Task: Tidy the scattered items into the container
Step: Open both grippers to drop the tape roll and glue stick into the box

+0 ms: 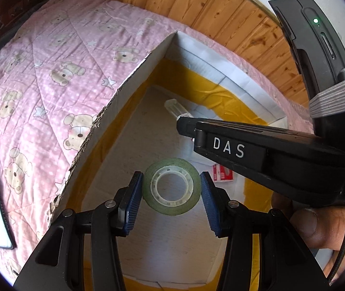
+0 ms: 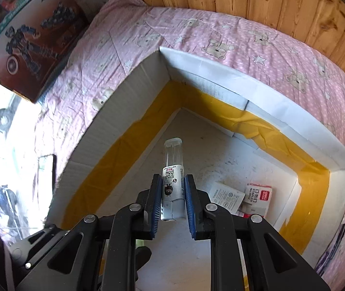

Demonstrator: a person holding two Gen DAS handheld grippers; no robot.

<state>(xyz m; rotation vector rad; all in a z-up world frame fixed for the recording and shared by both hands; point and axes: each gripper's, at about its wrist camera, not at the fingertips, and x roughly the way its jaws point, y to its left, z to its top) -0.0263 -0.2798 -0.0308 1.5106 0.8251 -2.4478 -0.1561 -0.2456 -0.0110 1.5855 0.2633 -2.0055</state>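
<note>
Left gripper [image 1: 171,189] around tape roll [image 1: 171,186]

Red staple box [image 1: 222,173] half hidden behind right tool [image 1: 184,125].

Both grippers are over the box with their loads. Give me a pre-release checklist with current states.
1. Left gripper holds the green tape roll with white plastic core: ok.
2. Right gripper clamps the white and clear plastic tube: ok.
3. Both loads inside the rim of the white cardboard box with yellow tape lining: ok.
4. Bare floor under the roll: ok.
5. Tube clear of the small red and white staples packet: ok.
6. Drop height to the floor: cannot tell.
</note>
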